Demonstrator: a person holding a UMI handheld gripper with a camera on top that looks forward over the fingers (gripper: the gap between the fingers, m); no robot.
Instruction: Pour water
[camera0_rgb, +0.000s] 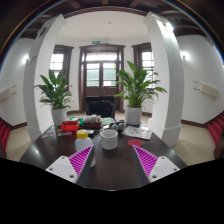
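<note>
Table (60, 150): dark, glossy, reflective top. White mug (109, 139): smooth glazed ceramic. Finger pads (63, 164): pink, dotted texture.

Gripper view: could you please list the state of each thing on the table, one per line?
tongs: open, holding nothing, pink pads apart
white cup: upright on the table, just ahead of the tongs, untouched; contents not visible
yellow container: upright, left of the cup
table: dark, round, bearing the items
potted plants: upright beyond the table
</note>
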